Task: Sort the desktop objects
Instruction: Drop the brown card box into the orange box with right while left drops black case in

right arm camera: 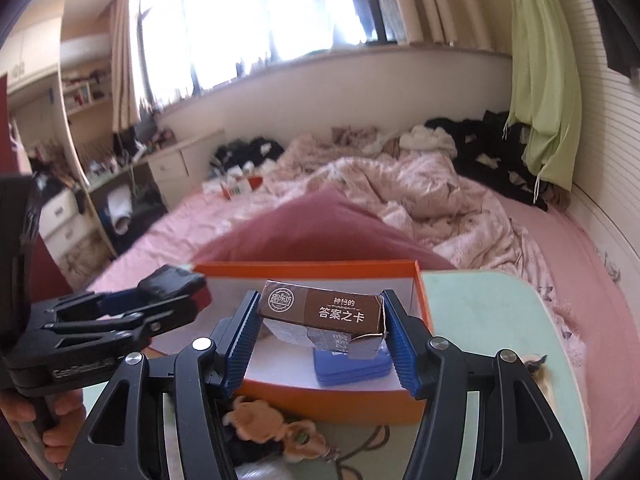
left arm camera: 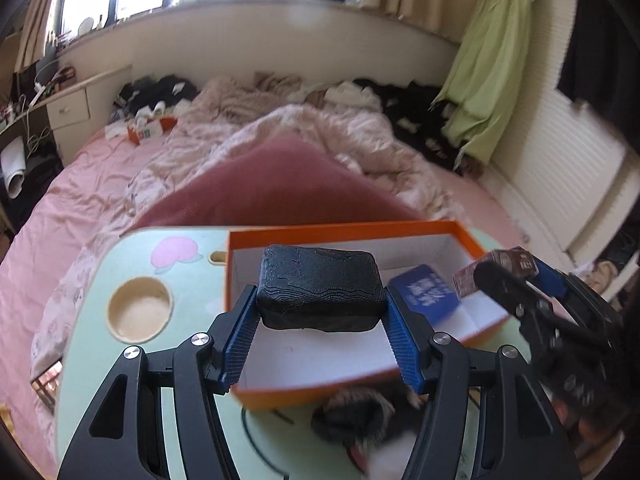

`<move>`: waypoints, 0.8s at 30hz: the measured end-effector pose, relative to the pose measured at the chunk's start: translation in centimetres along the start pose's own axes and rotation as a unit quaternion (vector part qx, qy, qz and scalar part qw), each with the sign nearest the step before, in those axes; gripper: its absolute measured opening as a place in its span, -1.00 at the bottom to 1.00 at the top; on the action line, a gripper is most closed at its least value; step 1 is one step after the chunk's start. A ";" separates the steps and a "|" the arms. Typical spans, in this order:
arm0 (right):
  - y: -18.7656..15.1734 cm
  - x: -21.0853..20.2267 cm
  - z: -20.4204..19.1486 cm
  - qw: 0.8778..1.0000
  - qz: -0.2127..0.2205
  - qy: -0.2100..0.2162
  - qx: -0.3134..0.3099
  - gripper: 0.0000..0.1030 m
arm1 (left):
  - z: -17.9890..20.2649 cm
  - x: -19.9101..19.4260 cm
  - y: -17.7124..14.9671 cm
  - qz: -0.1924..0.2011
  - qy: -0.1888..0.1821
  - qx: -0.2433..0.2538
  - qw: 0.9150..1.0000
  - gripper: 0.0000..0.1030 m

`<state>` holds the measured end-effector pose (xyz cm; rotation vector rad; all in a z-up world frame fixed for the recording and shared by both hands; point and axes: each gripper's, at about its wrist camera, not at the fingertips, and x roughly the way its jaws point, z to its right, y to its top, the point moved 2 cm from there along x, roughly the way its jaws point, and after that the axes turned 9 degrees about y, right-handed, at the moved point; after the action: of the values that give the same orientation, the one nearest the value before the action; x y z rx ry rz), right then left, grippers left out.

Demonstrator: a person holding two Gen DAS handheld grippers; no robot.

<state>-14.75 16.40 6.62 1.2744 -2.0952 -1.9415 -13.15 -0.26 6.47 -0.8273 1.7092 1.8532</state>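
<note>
left gripper (left arm camera: 320,312) clamped a black case (left arm camera: 318,286), right gripper (right arm camera: 320,328) a brown card box (right arm camera: 324,308), both over the orange box (left arm camera: 464,232) at frame centre; each likely needed lowering before release, clear of the blue box (right arm camera: 352,366).

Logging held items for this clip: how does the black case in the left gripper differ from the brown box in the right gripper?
The black case is plain, matte and round-edged; the brown box is printed card with white characters and sharp edges. The case looks intact; the box has a torn, crumpled end flap. The case is the bulkier, the box slimmer. Both are clamped sideways between blue pads, the left gripper and right gripper each holding its item above the orange box.
</note>
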 end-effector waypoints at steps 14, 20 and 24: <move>-1.7 -1.7 -0.1 1.000 0.011 0.001 0.002 0.63 | -1.1 -4.3 -2.1 0.086 -0.010 -0.011 0.996 0.57; -4.7 -6.0 -0.8 1.000 -0.001 0.025 0.001 0.73 | -1.4 -7.1 -5.6 0.072 -0.020 0.023 0.997 0.57; -7.5 -7.9 -0.9 0.999 -0.024 0.035 -0.001 0.76 | -1.3 -7.4 -7.9 0.049 -0.015 0.037 0.998 0.57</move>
<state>-5.02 20.80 4.46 1.3831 -2.0482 -1.8868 -2.30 -0.42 6.17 -0.6949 1.8186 1.8441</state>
